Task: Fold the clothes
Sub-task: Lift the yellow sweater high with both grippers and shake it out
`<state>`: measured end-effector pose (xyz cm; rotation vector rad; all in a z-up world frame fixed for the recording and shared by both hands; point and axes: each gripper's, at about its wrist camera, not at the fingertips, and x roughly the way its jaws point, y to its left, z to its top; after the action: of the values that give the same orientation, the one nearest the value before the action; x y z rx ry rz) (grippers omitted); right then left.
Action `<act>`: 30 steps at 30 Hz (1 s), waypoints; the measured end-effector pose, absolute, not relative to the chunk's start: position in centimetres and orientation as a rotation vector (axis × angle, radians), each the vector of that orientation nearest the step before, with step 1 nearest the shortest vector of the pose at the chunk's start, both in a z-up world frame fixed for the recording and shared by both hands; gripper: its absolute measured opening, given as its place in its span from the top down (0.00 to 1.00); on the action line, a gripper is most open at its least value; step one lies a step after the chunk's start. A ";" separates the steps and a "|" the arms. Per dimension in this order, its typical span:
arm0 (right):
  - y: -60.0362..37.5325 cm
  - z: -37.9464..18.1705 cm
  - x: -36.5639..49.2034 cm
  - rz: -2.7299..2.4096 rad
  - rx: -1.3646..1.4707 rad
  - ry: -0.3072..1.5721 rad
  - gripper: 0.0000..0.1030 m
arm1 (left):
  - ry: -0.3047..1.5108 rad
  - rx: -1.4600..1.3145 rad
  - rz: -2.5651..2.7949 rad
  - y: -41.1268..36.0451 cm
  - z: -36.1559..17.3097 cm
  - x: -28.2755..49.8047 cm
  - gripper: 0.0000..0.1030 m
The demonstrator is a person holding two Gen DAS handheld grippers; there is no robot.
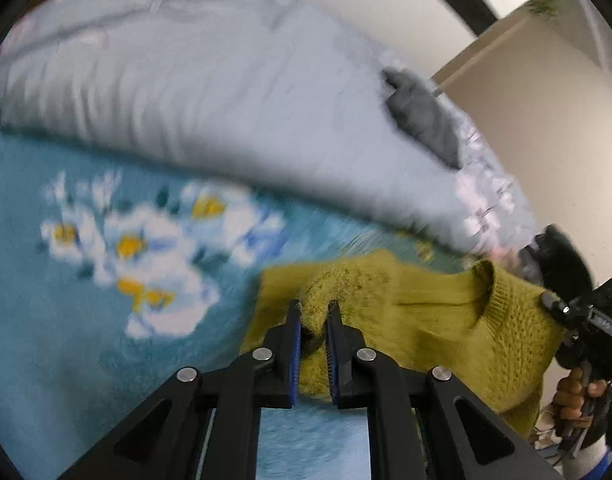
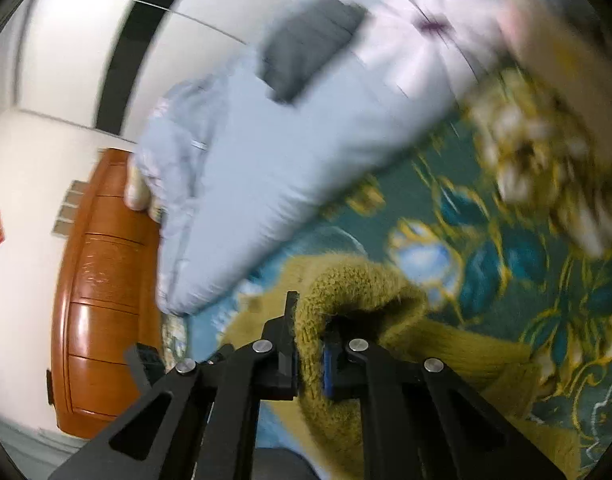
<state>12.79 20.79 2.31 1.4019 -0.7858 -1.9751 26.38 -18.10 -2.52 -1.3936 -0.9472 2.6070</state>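
A: What are you gripping with your left gripper (image 1: 314, 312)?

B: You are clenching its jaws on a fold of the mustard-yellow knit sweater (image 1: 446, 320), which is hanging above the teal floral blanket (image 1: 66, 320).

A: And your right gripper (image 2: 310, 320)?

B: You are pinching the sweater's ribbed edge there, jaws tight on the knit. The pale blue duvet (image 2: 246, 160) is lying behind, a grey cloth (image 2: 306, 52) resting on it, beside the wooden headboard (image 2: 102, 280).
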 end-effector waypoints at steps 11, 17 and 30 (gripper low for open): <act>20.6 24.9 16.2 -2.079 0.757 -0.619 0.92 | -0.627 -0.617 2.833 -16.2 22.1 29.3 0.90; 22.4 34.7 22.6 -2.090 0.478 -0.504 0.92 | -0.402 -0.278 2.914 -14.5 32.0 37.1 0.90; 26.3 42.9 35.8 -1.988 0.190 -0.360 0.93 | -0.102 0.003 3.135 -15.8 42.5 54.0 0.90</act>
<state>35.85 26.27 42.95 0.1900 -0.3605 -1.9879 54.01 -15.83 42.48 0.0033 -0.1021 3.1354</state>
